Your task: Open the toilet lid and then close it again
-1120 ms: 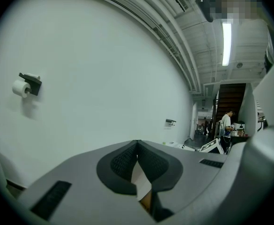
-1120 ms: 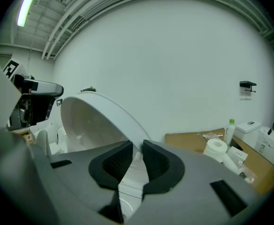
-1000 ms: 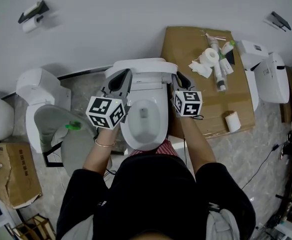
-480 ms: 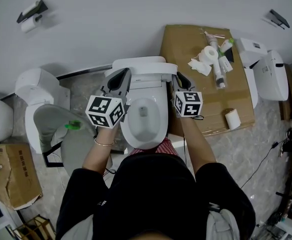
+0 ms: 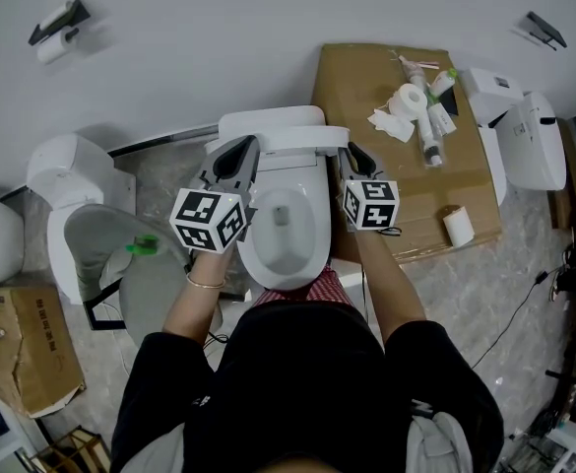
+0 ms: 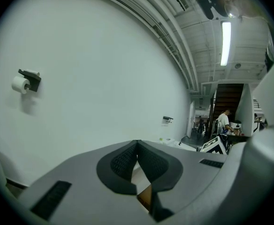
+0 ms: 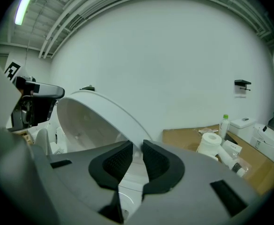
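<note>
A white toilet stands straight ahead, its bowl [image 5: 283, 230] uncovered and its lid [image 5: 302, 140] raised near the tank. The right gripper [image 5: 352, 153] is at the lid's right end. In the right gripper view the lid [image 7: 97, 114] rises as a curved white shell, and its rim runs down into the narrow gap of the right gripper [image 7: 137, 149], which is shut on it. The left gripper [image 5: 230, 151] hovers by the toilet's left side, apart from the lid. In the left gripper view the left gripper [image 6: 137, 146] points at the bare wall, pads touching and holding nothing.
A cardboard box [image 5: 361, 87] at the right carries toilet rolls [image 5: 409, 99] and bottles. Other white toilets stand at the left [image 5: 71, 175] and far right [image 5: 536, 141]. A grey seat [image 5: 120, 254] lies left of me. A paper holder [image 5: 56, 23] hangs on the wall.
The lid's top edge now shows a little apart from the tank, with the right gripper still at its end. The left gripper has hardly moved.
</note>
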Demonstrator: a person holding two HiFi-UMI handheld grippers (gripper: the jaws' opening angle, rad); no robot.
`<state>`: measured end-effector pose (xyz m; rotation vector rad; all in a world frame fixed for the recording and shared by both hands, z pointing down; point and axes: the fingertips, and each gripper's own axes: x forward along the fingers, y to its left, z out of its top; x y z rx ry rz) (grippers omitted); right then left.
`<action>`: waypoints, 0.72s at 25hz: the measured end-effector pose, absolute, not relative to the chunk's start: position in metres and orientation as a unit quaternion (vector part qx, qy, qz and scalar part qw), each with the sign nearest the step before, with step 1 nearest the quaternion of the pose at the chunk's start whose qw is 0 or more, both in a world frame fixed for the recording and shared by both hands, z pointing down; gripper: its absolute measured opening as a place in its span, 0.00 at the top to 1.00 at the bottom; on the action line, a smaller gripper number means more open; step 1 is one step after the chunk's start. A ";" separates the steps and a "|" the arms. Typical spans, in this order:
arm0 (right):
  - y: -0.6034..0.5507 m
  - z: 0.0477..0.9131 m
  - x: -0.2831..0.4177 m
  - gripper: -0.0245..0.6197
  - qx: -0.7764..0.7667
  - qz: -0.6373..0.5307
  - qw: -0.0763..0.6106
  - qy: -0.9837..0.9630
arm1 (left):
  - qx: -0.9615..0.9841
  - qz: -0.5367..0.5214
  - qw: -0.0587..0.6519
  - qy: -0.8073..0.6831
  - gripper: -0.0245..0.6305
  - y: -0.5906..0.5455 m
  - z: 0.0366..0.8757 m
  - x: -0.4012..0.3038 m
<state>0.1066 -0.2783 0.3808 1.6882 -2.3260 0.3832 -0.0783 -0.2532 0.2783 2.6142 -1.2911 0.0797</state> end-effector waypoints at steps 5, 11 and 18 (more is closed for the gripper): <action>-0.273 0.382 0.108 0.85 0.583 0.151 0.113 -0.791 | 0.894 0.032 0.117 -0.431 0.96 -0.246 0.282 -0.074; -0.267 0.385 0.107 0.85 0.586 0.160 0.112 -0.787 | 0.897 0.031 0.119 -0.424 0.96 -0.241 0.286 -0.073; -0.260 0.389 0.108 0.85 0.591 0.171 0.109 -0.781 | 0.900 0.029 0.119 -0.418 0.96 -0.237 0.286 -0.073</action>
